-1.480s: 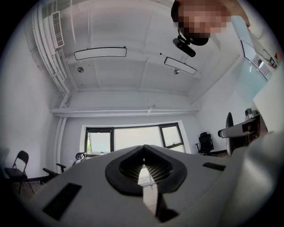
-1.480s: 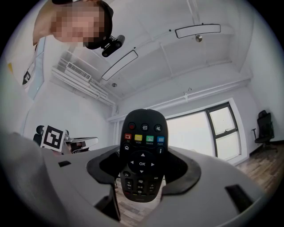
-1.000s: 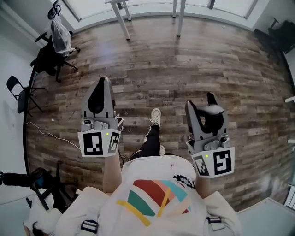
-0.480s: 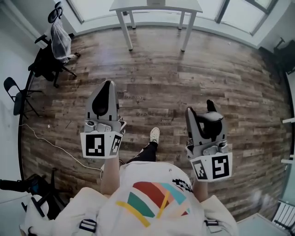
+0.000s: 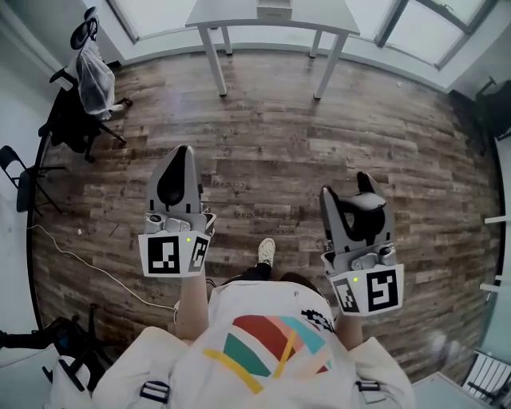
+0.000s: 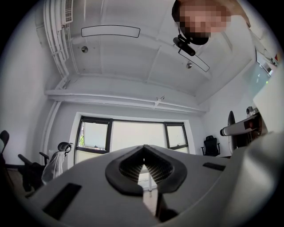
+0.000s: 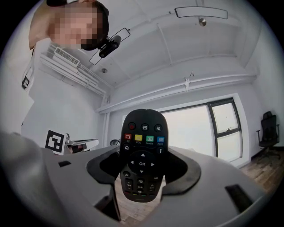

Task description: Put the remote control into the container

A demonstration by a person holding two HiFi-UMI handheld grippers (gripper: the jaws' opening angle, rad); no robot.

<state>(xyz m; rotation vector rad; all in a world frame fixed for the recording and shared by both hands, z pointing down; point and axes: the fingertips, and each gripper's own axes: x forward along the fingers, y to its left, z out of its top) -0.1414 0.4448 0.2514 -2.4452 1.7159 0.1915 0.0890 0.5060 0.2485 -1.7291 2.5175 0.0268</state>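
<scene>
Right gripper (image 7: 143, 172): jaws closed on the remote control (image 7: 142, 153). It is gripped at its lower half, button face toward the camera, top end standing clear of the jaws.

Left gripper (image 6: 143, 169): jaws together, nothing between them.

Both are held out in front of the body over the wooden floor (image 5: 271, 120).

No container is identified. A white table (image 5: 231, 17) stands at the far side with a small item on it, too cut off to name.

Step judged: carry. The container is to be located first and the grip kept firm on the way. The remote control is to be lowered well inside before the jaws are parted.
</scene>
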